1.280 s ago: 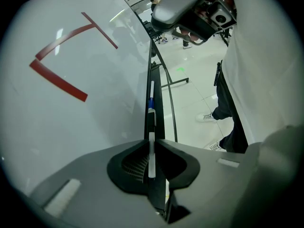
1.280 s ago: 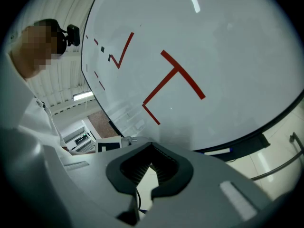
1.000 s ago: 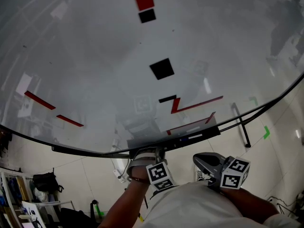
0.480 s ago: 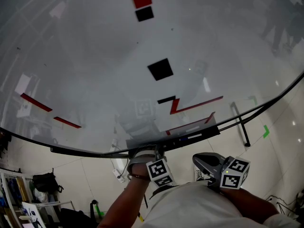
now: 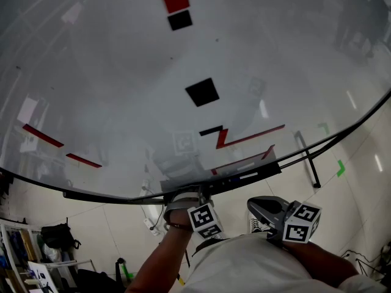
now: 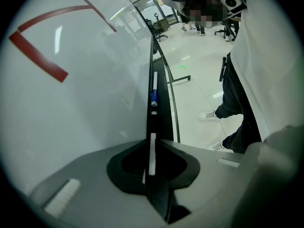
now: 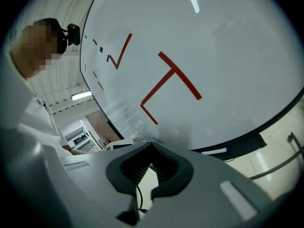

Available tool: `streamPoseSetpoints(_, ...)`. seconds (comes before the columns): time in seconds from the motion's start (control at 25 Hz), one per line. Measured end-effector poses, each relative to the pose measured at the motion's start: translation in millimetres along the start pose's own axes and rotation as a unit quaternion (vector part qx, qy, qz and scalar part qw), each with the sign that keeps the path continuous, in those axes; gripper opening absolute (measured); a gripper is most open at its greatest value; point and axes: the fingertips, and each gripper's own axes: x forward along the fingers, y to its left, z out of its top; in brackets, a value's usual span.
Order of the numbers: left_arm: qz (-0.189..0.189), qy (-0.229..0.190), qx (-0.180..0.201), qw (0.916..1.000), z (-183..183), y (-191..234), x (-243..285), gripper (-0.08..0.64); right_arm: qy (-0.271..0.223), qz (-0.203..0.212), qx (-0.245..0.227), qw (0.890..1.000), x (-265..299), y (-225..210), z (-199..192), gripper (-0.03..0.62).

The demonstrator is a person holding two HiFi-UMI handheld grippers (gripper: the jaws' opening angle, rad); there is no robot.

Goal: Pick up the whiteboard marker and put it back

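Observation:
My left gripper [image 5: 185,198] is at the black tray [image 5: 110,197] under the whiteboard [image 5: 110,78]. In the left gripper view its jaws stand close together, and a thin white whiteboard marker [image 6: 152,151] sits in the narrow slit between them, in line with the tray [image 6: 164,113]. Left gripper [image 6: 152,161] looks shut on that marker. Further along the tray lies another marker with a blue band [image 6: 154,93], which the head view shows as a white marker [image 5: 247,176]. My right gripper [image 5: 261,207] hangs near my waist, away from the tray. Right gripper [image 7: 153,167] is shut and holds nothing.
The whiteboard carries red strokes [image 5: 247,137] and black squares [image 5: 202,92]. A black stand leg [image 5: 308,163] and white tiled floor [image 5: 360,194] lie to the right. Shelves and bags [image 5: 55,237] sit at lower left. A person's legs and shoes [image 6: 223,127] stand beside the tray.
The board's marks drift slightly in the head view as my head moves. Both grippers stay where they were.

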Motion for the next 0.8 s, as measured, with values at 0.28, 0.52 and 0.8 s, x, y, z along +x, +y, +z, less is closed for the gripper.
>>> streamPoseSetpoints(0.28, 0.004, -0.006, -0.005, 1.0000, 1, 0, -3, 0.061, 0.001, 0.001, 0.001, 1.000, 1, 0, 0, 0.000)
streamPoseSetpoints(0.52, 0.006, -0.010, -0.011, 0.9999, 3, 0, -5, 0.061, 0.001, 0.006, 0.000, 1.000, 3, 2, 0, 0.000)
streamPoseSetpoints(0.8, 0.006, -0.033, -0.041, 0.9986, 7, 0, -15, 0.052, 0.005, 0.010, -0.002, 1.000, 5, 4, -2, 0.000)
